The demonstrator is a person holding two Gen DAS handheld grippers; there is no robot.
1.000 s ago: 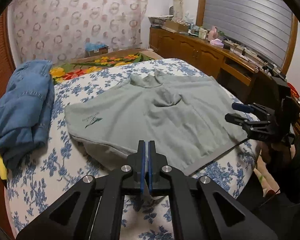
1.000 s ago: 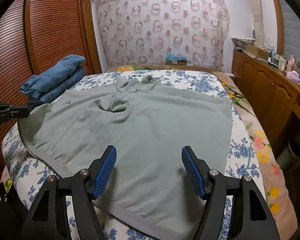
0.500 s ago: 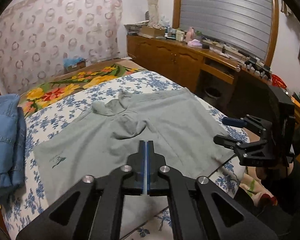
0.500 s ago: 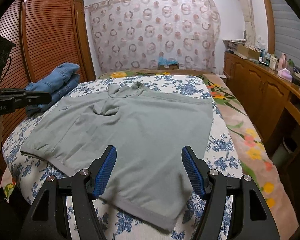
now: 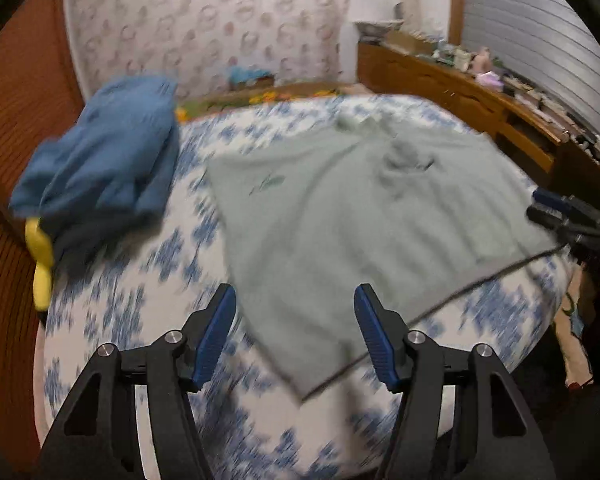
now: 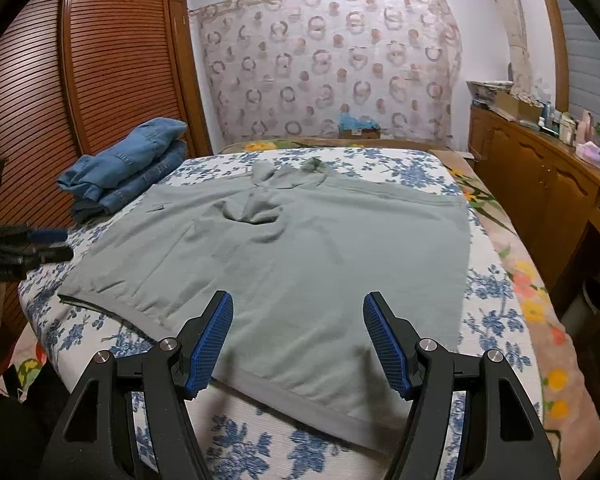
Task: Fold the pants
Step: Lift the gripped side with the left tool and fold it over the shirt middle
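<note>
Both my left gripper (image 5: 296,336) and right gripper (image 6: 298,344) gape wide, empty, above the grey garment's (image 6: 300,264) near hem, poised for the first fold grasp.

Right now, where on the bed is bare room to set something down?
Bare floral sheet shows between the blue denim pile and the grey pants' left edge, and a strip along their right edge. The bed's middle is covered; the far-left corner is crowded with denim.
</note>
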